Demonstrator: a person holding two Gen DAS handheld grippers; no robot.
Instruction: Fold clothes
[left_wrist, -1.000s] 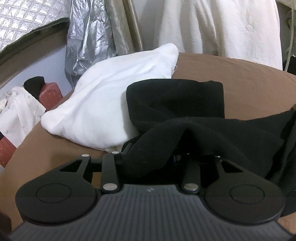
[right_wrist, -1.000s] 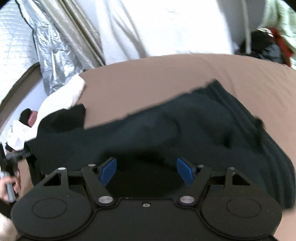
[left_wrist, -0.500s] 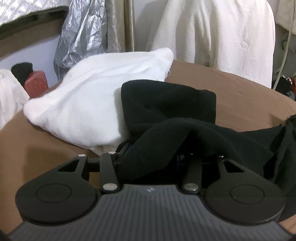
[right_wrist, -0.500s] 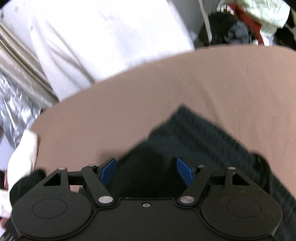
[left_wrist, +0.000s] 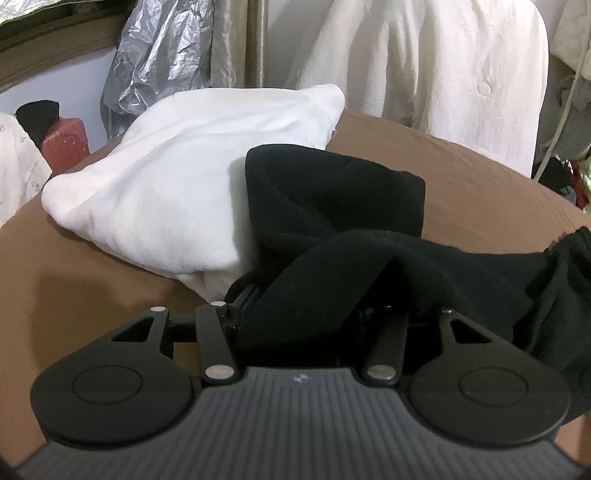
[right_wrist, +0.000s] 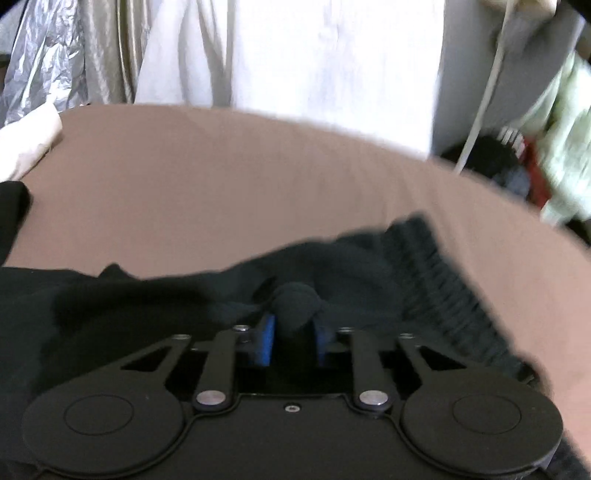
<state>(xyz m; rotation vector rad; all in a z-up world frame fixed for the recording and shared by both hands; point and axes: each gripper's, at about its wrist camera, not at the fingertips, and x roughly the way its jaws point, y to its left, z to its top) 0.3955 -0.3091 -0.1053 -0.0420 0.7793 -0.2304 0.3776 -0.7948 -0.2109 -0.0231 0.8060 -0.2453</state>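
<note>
A black garment (left_wrist: 388, 266) lies spread across the brown bed sheet (left_wrist: 461, 177). Its far part is folded in a block (left_wrist: 332, 192) against a white pillow-like bundle (left_wrist: 192, 177). My left gripper (left_wrist: 314, 306) is under a thick fold of this garment, which fills the gap and hides the fingertips. Its jaws are opening with the cloth still between them. In the right wrist view the same black garment (right_wrist: 369, 266) shows its ribbed hem at the right. My right gripper (right_wrist: 293, 325) is closing, and its blue pads (right_wrist: 266, 341) pinch a bunched knot of the cloth.
A white garment (right_wrist: 314, 55) hangs behind the bed, beside silver plastic covers (left_wrist: 159, 62). A red suitcase (left_wrist: 66, 140) stands off the bed's left edge. Clothes clutter (right_wrist: 517, 166) lies beyond the right edge. Bare brown sheet (right_wrist: 258, 177) stretches ahead of the right gripper.
My right gripper swung down toward the garment's hem and closed from wide open onto a bunch of black cloth. The left gripper stayed under its fold, with the view shifted slightly.
</note>
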